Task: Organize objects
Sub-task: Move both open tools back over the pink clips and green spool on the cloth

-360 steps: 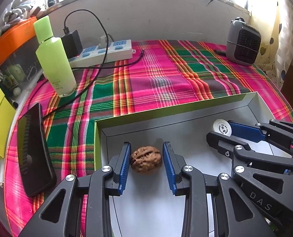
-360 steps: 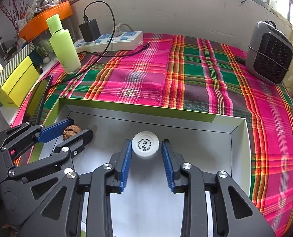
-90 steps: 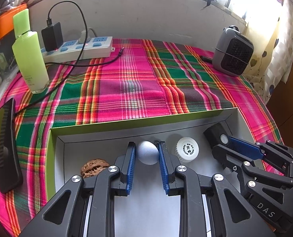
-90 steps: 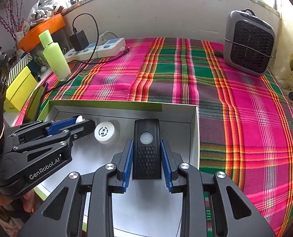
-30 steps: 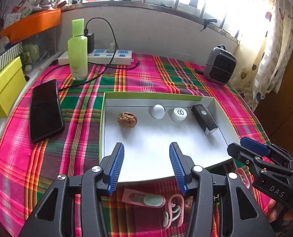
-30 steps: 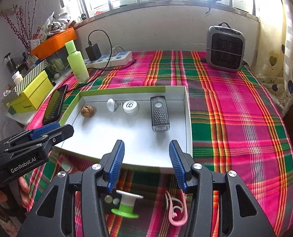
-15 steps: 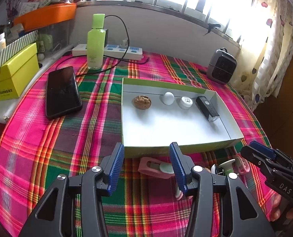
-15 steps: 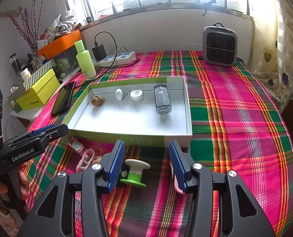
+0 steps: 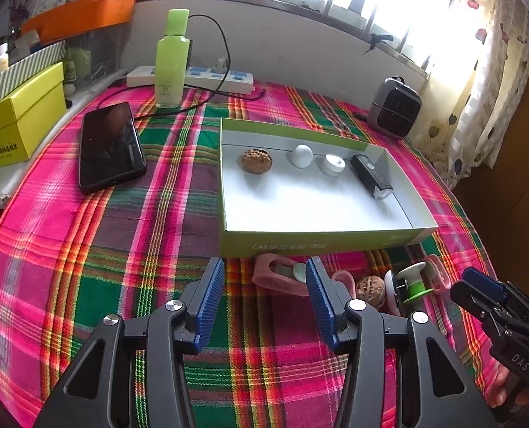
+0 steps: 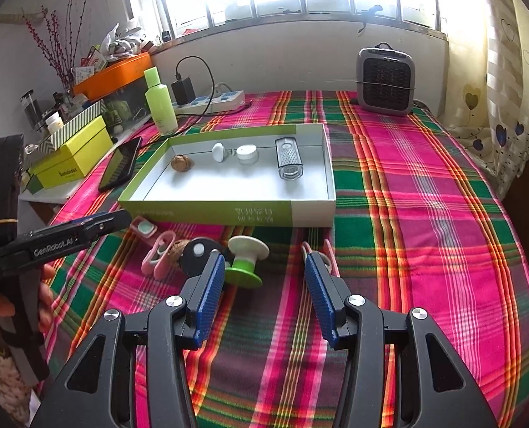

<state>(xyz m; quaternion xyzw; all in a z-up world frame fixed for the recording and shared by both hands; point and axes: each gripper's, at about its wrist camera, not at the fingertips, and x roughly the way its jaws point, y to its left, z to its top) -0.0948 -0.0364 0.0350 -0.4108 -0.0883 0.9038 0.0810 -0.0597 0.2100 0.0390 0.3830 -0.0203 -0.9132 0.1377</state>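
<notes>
A white box tray with green sides (image 9: 321, 244) (image 10: 228, 214) holds a walnut (image 9: 256, 161) (image 10: 181, 162), a white ball (image 9: 302, 156) (image 10: 218, 151), a white cap (image 9: 333, 165) (image 10: 246, 152) and a black light (image 9: 371, 176) (image 10: 288, 163) in a row. In front of it lie a pink case (image 9: 282, 278) (image 10: 144, 227), a second walnut (image 9: 370, 287) (image 10: 176, 249), a green-and-white spool (image 9: 411, 278) (image 10: 245, 260), a black disc (image 10: 196, 255) and pink clips (image 10: 159, 253). My left gripper (image 9: 264, 297) hovers open before the pink case. My right gripper (image 10: 264, 289) hangs open just right of the spool.
A black phone (image 9: 109, 146), a green bottle (image 9: 170, 60), a power strip (image 9: 193, 76), a yellow box (image 9: 18, 128) and a small grey heater (image 10: 386, 80) stand around the tray on the plaid cloth (image 10: 425, 214). A hand (image 10: 0, 306) grips the left tool.
Both grippers have drawn back from the tray towards the near edge, so the loose items in front of it now show more fully. Both stayed open.
</notes>
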